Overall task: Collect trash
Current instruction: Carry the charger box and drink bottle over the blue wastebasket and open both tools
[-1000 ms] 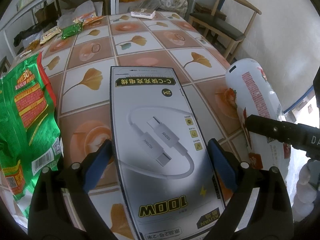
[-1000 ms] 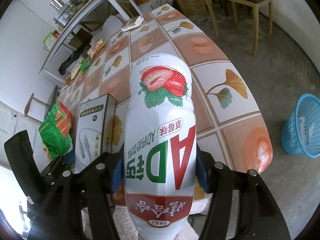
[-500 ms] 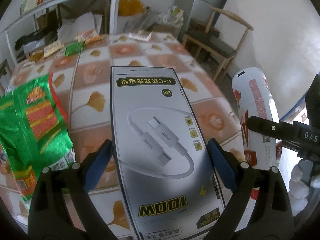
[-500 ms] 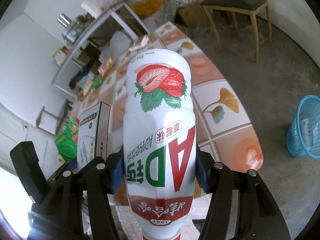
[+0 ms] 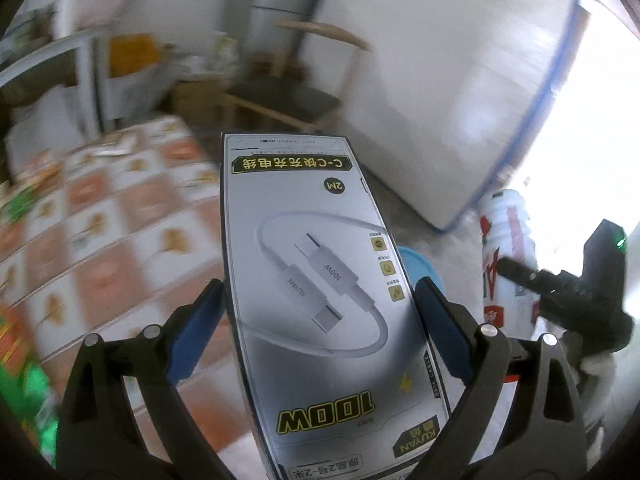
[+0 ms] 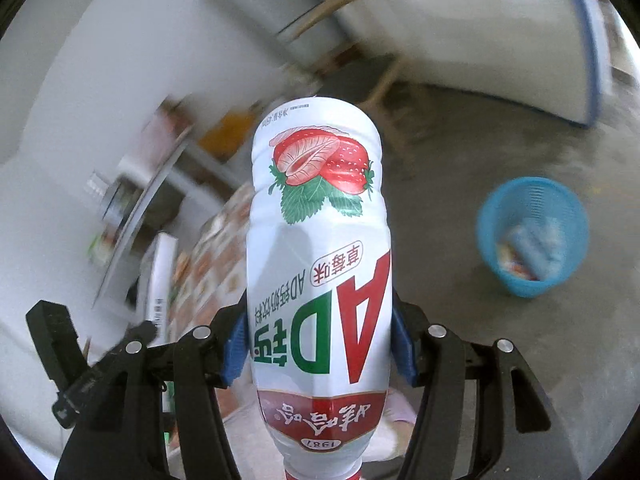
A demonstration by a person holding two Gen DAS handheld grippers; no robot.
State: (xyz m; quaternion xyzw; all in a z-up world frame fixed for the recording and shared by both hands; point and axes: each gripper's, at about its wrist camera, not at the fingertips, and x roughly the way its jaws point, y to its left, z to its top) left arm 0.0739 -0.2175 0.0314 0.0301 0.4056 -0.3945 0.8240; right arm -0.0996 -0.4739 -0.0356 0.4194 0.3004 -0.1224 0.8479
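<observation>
My left gripper (image 5: pixel 320 304) is shut on a grey cable box (image 5: pixel 316 280) marked 100W, held in the air beside the table. My right gripper (image 6: pixel 320 344) is shut on a white strawberry drink bottle (image 6: pixel 320 248), bottom end pointing away. The bottle also shows at the right of the left wrist view (image 5: pixel 506 256), and the box at the left of the right wrist view (image 6: pixel 160 276). A blue mesh waste basket (image 6: pixel 532 236) stands on the floor to the right, with some trash in it; its rim peeks out behind the box (image 5: pixel 416 258).
The tiled table (image 5: pixel 100 232) with ginkgo-leaf pattern lies to the left, a green snack bag (image 5: pixel 24 380) at its near edge. A wooden chair (image 5: pixel 292 96) stands by the white wall. A shelf (image 6: pixel 132 216) is at the left. The floor is grey concrete (image 6: pixel 480 140).
Both grippers have lifted and swung right, away from the table toward the floor and the blue basket, which is now nearer. Both still hold their items. The views are motion-blurred.
</observation>
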